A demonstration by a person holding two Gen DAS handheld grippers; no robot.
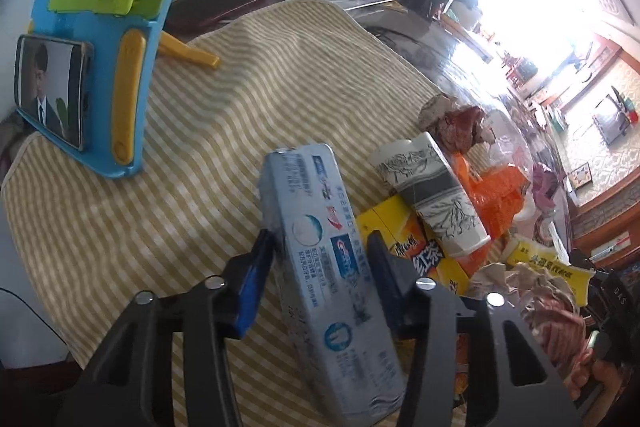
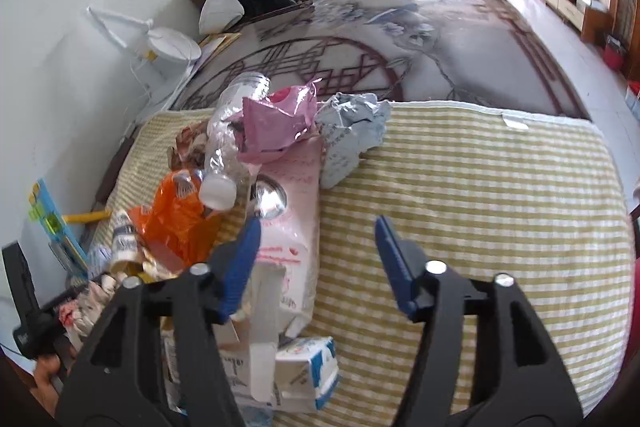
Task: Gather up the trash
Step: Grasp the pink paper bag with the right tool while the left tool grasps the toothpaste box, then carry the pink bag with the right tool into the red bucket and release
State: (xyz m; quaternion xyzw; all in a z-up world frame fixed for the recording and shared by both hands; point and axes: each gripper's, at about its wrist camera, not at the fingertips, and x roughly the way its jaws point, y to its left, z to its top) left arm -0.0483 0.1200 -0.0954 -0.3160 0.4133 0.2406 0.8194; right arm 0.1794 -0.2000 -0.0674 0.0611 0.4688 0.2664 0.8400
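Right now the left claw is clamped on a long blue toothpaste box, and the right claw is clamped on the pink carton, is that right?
Not quite. The left gripper is clamped on the long blue toothpaste box, as the left wrist view shows. But the right gripper holds nothing: in the right wrist view its jaws stand open over the striped cloth, with the pink carton beside one finger.

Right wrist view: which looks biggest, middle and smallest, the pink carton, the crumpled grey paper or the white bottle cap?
1. Pink carton, though nearest the camera.
2. Crumpled grey paper.
3. White bottle cap.
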